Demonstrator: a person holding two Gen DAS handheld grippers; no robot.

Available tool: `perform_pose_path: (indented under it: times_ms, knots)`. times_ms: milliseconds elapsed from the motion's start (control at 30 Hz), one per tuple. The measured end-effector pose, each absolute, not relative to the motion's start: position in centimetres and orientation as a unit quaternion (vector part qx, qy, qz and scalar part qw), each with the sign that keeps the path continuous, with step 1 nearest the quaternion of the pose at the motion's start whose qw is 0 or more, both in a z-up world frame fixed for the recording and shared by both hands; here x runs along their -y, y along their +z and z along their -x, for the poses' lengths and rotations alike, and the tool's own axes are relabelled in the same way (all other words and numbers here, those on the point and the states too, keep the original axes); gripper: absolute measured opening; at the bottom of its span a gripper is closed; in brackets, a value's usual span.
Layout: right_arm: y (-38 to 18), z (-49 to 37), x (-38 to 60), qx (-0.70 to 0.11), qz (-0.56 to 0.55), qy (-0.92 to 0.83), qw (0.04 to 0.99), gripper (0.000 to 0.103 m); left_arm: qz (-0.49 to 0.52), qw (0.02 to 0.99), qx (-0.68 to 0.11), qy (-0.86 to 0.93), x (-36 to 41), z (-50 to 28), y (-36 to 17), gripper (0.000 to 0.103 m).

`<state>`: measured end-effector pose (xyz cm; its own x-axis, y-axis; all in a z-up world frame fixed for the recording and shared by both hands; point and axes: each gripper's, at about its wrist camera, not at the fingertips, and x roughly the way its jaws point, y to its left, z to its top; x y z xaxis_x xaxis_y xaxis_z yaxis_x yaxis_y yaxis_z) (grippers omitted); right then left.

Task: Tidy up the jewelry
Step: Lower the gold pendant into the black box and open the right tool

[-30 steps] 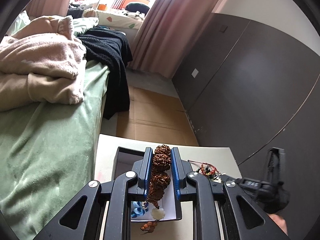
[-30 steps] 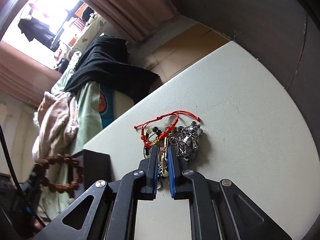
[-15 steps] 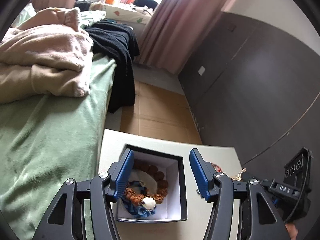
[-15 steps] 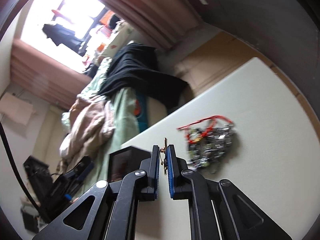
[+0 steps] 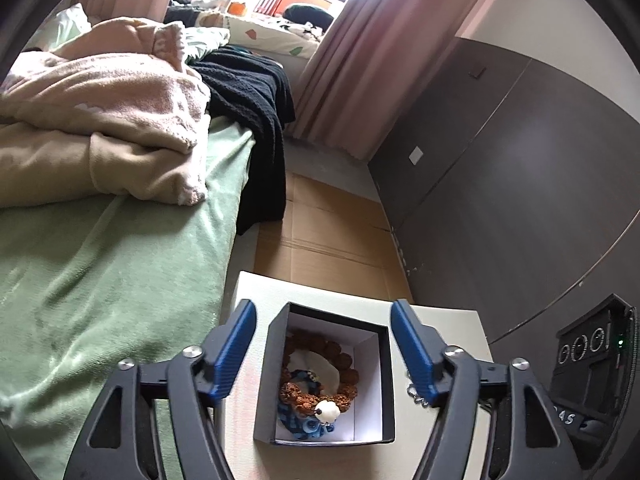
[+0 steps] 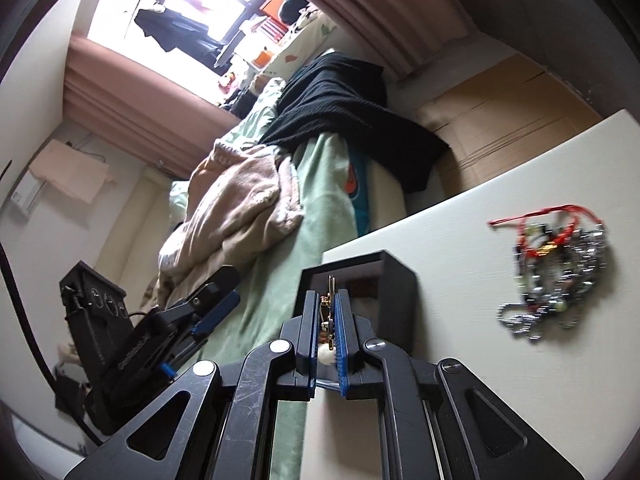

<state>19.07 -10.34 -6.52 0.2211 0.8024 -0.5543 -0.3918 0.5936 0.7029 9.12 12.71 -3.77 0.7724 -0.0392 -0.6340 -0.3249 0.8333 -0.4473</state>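
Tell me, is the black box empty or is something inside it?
Not empty. The open black box holds a brown bead bracelet lying on something blue, seen from above in the left wrist view.

Daylight from the overexposed window [image 6: 188,12] lights both fisheye views (edges strongly curved, dark-vignetted); the jewelry pile [image 6: 556,276] is motion-blurred.

The left wrist view looks steeply down between the left gripper [image 5: 322,346] fingers, close above the black box [image 5: 384,384], facing the window. The right wrist view sits low behind the right gripper [image 6: 329,322], rolled sideways, close to the box [image 6: 394,292]. Both views share the box, the white table [image 6: 472,264] [image 5: 260,288] and the bed [image 5: 112,264] [image 6: 280,280].
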Motion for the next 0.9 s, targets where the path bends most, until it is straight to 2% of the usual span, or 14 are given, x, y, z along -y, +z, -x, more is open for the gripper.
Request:
perform_pose_path:
  times_ms: [167, 200, 233, 300, 333, 567, 633, 700, 900]
  knots:
    - [-7.4, -19.1, 8.6, -0.483, -0.224, 0.408, 0.741, 0.011, 0.284, 0.896, -0.33, 0.083, -13.2, -9.1, -4.0, 0.074]
    - [-7.8, -19.2, 8.1, -0.498, -0.217, 0.41, 0.733, 0.023, 0.285, 0.896, -0.33, 0.083, -13.3, -9.1, -4.0, 0.075]
    - [-8.1, -19.4, 7.9, -0.511, -0.215, 0.411, 0.724, 0.046, 0.285, 0.896, -0.331, 0.083, -13.3, -9.0, -4.0, 0.075]
    - [-8.2, -19.7, 8.6, -0.512, -0.224, 0.399, 0.727, 0.065, 0.282, 0.896, -0.332, 0.082, -13.2, -9.0, -4.0, 0.075]
    - [-7.9, -19.7, 9.2, -0.505, -0.224, 0.392, 0.736, 0.069, 0.281, 0.897, -0.332, 0.082, -13.2, -9.1, -4.0, 0.075]
    - [-6.8, -20.1, 13.2, -0.499, -0.215, 0.356, 0.76, 0.07, 0.273, 0.902, -0.328, 0.067, -11.9, -9.4, -3.7, 0.075]
    - [-6.7, -20.1, 14.5, -0.502, -0.211, 0.344, 0.765, 0.08, 0.267, 0.904, -0.33, 0.061, -11.3, -9.6, -3.7, 0.075]
    - [-6.6, -20.2, 15.5, -0.5, -0.211, 0.332, 0.771, 0.086, 0.258, 0.906, -0.33, 0.054, -10.5, -9.8, -3.6, 0.075]
    - [-6.4, -20.7, 19.2, -0.497, -0.216, 0.296, 0.787, 0.089, 0.242, 0.91, -0.334, 0.036, -8.3, -10.6, -3.5, 0.075]
